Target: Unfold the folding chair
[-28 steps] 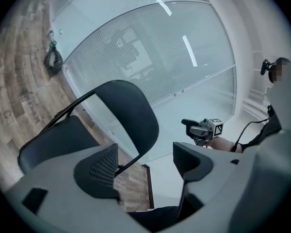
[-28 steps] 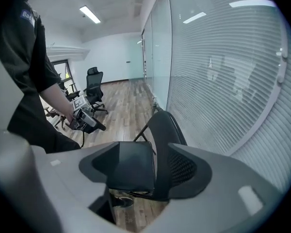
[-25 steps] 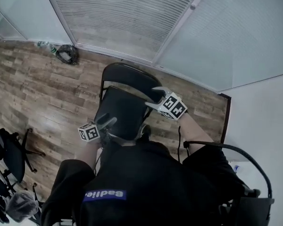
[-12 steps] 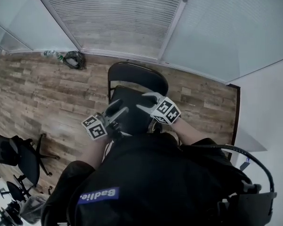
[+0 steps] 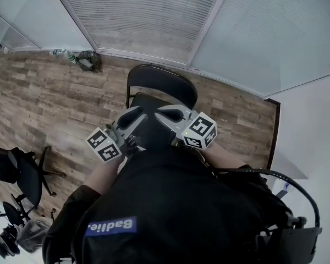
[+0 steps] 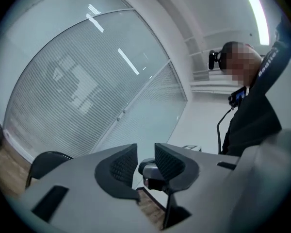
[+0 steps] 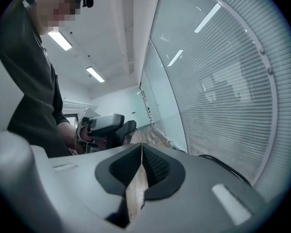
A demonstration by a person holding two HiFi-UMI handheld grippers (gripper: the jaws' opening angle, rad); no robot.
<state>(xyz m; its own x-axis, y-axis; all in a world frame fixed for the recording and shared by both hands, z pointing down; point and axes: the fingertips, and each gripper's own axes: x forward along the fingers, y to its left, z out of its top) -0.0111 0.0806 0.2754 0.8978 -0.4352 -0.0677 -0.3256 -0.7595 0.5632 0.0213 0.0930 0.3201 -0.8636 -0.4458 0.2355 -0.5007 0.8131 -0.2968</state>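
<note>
Both hands are now sitting higher and nearer the person's chest than a second ago, when they were down at the seat.

At the left, the left gripper [image 5: 133,114] is pointing level. Its jaws have just been closing but are standing a little apart, with nothing between them and no grip on anything.

In the middle, the folding chair [image 5: 162,87] is standing on the wooden floor [image 5: 55,103] right in front of the person, its back toward the glass wall with blinds [image 5: 154,15]. The seat is looking lowered under the curved backrest, and neither tool is touching it.

At the right, the right gripper [image 5: 166,113] is tilting slightly down. Its jaws have just been closing and are now clenched together on nothing.

With both tools leaving the chair alone, the unfolding is probably finished or nearly so. How firmly the legs are standing is hidden behind the person's body.
</note>
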